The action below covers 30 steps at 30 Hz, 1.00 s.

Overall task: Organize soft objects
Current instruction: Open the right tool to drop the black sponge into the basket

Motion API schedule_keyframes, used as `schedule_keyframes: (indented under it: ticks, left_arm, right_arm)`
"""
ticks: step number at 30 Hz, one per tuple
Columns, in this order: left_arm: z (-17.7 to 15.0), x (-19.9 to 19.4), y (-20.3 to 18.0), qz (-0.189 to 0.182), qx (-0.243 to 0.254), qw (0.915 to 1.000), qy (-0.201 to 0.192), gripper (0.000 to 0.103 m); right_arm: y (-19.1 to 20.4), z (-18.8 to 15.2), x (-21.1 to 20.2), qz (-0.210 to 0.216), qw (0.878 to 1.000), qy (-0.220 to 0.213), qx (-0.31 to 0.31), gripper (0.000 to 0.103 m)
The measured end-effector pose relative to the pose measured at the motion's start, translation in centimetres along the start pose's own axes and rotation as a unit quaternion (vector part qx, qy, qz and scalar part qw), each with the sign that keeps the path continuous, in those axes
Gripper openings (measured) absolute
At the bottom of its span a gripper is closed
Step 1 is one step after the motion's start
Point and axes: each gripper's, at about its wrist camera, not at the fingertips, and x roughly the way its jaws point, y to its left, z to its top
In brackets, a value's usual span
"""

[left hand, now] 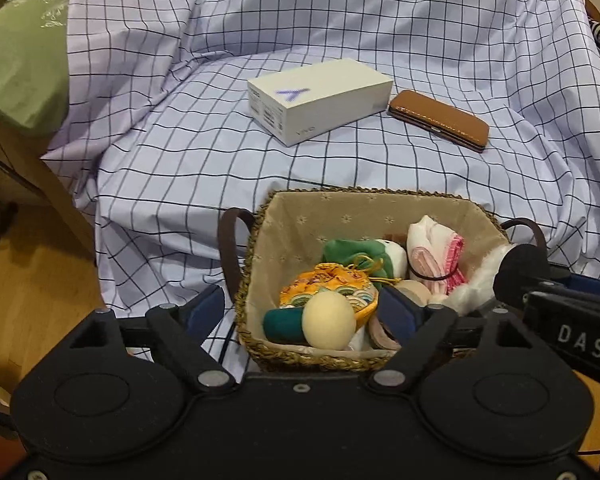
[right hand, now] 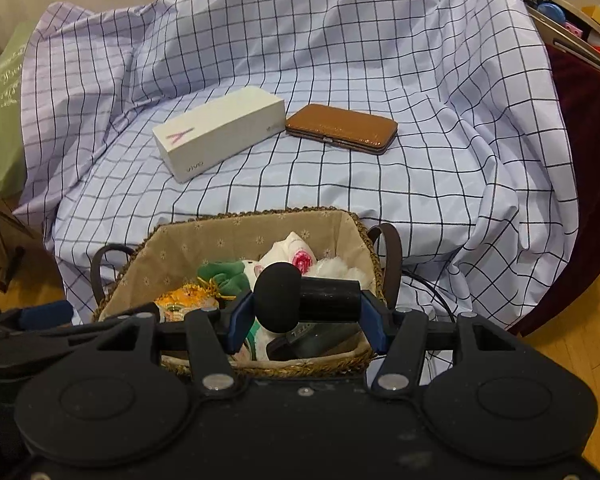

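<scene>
One woven basket, part-filled with soft goods

Item 1: woven basket (left hand: pixel 256 240), fabric-lined, dark loop handles at its left and right ends, standing at the near edge of a checked cloth (left hand: pixel 180 160). Contents: cream ball (left hand: pixel 329 321) at the near wall, touching an orange embroidered pouch (left hand: pixel 332 284); dark green roll (left hand: pixel 284 325) just left of the ball; green plush (left hand: pixel 356 254) farther in; pink-and-white folded cloth (left hand: pixel 436 256) bound by a dark band at the right; white fluffy piece (left hand: pixel 480 280) against the right wall.

Item 2: left gripper (left hand: pixel 304 312), jaws apart, nothing pressed between them, hanging over the near left of the basket; no earlier view for comparison.

Item 3: right gripper (right hand: pixel 306 316), jaws clamped on a black cylinder with a foam tip (right hand: pixel 308 298), held crosswise above the basket's near right.

Item 4: white box (left hand: pixel 320 100) and brown case (left hand: pixel 440 124), side by side on the cloth, well beyond the basket.
</scene>
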Motion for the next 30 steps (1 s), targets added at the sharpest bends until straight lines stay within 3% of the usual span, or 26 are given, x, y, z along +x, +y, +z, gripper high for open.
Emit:
schedule_keyframes:
  ticks: [22,30]
  left_arm:
    - [-0.2,-0.4,1.2,0.021,-0.024,0.9994,-0.011,0.089]
    - [-0.4,-0.3,1.2,0.02,-0.024,0.9995,-0.008,0.09]
  right_arm:
    - [0.8,0.5,0.2,0.011,1.0,0.006,-0.018,0.056]
    - [0.6,0.6,0.2,0.011,1.0,0.008,-0.012,0.062]
